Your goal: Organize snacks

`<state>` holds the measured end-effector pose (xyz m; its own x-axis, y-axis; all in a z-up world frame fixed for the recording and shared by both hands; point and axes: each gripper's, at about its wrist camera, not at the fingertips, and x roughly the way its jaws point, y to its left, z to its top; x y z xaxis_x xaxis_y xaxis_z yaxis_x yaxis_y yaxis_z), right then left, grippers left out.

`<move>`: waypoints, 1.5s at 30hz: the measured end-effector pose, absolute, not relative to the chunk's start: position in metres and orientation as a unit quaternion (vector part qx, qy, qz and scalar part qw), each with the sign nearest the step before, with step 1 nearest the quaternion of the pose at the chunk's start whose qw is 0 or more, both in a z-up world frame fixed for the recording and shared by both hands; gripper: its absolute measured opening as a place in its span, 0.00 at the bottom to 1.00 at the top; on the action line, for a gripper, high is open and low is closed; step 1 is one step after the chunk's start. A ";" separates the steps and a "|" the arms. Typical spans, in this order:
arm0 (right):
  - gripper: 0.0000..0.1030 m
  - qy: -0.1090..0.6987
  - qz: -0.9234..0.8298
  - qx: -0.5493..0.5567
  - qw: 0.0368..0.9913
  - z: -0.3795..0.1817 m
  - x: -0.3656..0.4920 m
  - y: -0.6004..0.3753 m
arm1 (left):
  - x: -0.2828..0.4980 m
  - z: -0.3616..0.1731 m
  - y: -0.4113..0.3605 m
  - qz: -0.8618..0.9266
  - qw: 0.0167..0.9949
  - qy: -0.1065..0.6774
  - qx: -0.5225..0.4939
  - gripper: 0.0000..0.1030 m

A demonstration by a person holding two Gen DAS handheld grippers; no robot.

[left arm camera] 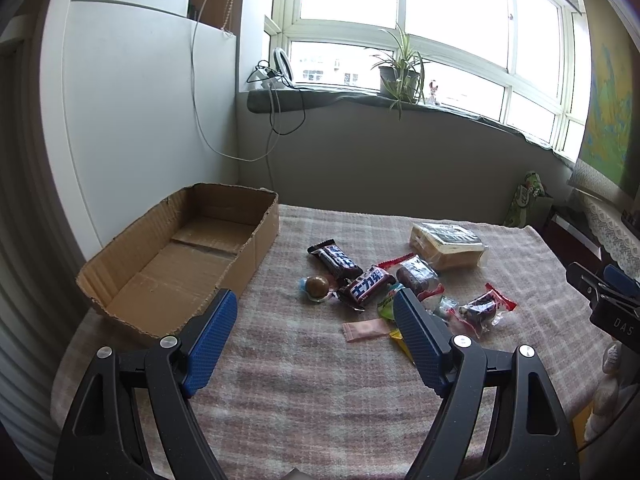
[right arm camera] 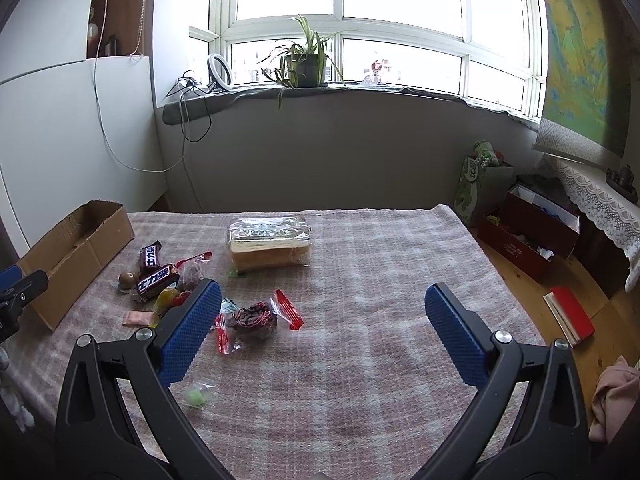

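Snacks [left arm camera: 372,280] lay heaped at frame centre beside the empty cardboard box [left arm camera: 180,256] at left, and with our left gripper [left arm camera: 316,312] and right gripper [right arm camera: 320,312] both spread wide, we judged slippery, overlapping wrappers might cause double grabs.

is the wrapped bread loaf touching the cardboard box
Apart. The left wrist view shows a wide stretch of bare cloth and other snacks between the bread loaf and the cardboard box.
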<state>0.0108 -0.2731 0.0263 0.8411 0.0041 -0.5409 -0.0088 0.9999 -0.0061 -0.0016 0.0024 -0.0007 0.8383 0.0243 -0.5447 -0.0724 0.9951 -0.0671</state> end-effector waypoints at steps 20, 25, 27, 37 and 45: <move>1.00 0.282 0.007 -0.006 0.959 0.025 0.010 -0.270 | -0.002 0.000 0.001 0.024 0.958 0.284 -0.043 0.78; 1.00 0.282 0.007 -0.005 0.959 0.025 0.010 -0.270 | -0.002 -0.001 0.001 0.024 0.958 0.284 -0.042 0.78; 1.00 0.283 0.008 -0.004 0.959 0.025 0.010 -0.269 | -0.002 -0.001 0.001 0.024 0.958 0.284 -0.043 0.78; 1.00 0.286 0.022 -0.010 0.958 0.027 0.014 -0.268 | 0.004 0.003 -0.001 0.018 0.956 0.288 -0.043 0.78; 1.00 0.284 0.057 -0.011 0.957 0.028 0.012 -0.266 | 0.010 0.002 -0.002 0.011 0.954 0.295 -0.042 0.78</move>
<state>0.0116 -0.2663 0.0278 0.8319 0.1036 -0.5452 -0.1161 0.9932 0.0116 0.0097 -0.0024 0.0016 0.8252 -0.0028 -0.5648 -0.0466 0.9962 -0.0730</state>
